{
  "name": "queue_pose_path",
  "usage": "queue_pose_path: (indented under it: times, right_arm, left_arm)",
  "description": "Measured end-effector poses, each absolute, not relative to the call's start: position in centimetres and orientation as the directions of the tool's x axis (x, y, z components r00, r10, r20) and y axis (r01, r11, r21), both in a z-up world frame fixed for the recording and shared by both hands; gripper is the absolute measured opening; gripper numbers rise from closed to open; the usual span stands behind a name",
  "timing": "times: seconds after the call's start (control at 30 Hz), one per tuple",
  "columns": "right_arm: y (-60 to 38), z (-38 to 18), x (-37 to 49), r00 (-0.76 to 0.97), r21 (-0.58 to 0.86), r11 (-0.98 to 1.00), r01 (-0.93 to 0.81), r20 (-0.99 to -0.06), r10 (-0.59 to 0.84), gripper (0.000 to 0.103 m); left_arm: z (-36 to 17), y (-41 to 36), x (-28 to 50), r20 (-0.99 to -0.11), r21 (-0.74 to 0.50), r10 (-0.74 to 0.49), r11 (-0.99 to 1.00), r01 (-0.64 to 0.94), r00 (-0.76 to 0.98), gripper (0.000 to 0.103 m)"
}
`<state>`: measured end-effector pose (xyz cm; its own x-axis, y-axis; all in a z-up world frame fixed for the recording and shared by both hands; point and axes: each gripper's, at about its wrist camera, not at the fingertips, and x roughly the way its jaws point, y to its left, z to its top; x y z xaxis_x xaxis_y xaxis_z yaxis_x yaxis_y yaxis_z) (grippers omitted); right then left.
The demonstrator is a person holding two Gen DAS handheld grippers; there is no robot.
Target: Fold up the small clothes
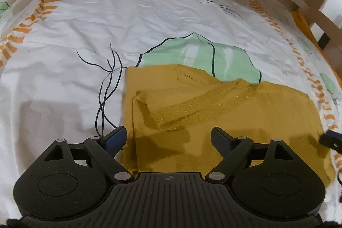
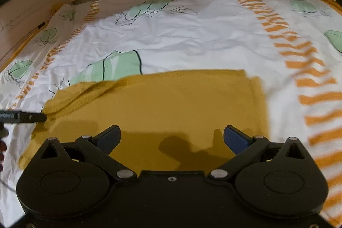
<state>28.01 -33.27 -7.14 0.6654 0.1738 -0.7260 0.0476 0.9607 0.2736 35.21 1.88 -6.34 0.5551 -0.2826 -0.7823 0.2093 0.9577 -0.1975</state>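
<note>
We see our left hand-held gripper (image 1: 168,138) and right hand-held gripper (image 2: 172,138) both spread wide and grasping nothing, each hovering just above the folded mustard garment (image 1: 235,116), which lies flat on the patterned bedsheet (image 1: 85,40) directly ahead of the fingers.

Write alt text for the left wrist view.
A mustard-yellow garment lies partly folded on a white bedsheet printed with green shapes and orange stripes. The left hand-held gripper hovers open above its near edge, holding nothing.
</note>
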Motion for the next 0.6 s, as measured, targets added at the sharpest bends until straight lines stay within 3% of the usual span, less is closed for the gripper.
queue_pose_path:
  times: [0.2,0.6]
  right_arm:
    - [-34.0,-6.5,26.1,0.682,0.233,0.972,0.03,-0.715,0.151,0.103]
    - [-34.5,-7.2,25.8,0.691,0.283,0.959,0.03,-0.699,0.185,0.103]
  left_arm:
    - [-6.5,1.0,35.0,-0.789,-0.158,-0.263,0.96,0.232,0.555,0.086]
    - [-8.3,0.1,34.9,-0.799,0.012,-0.14,0.968,0.249,0.585,0.086]
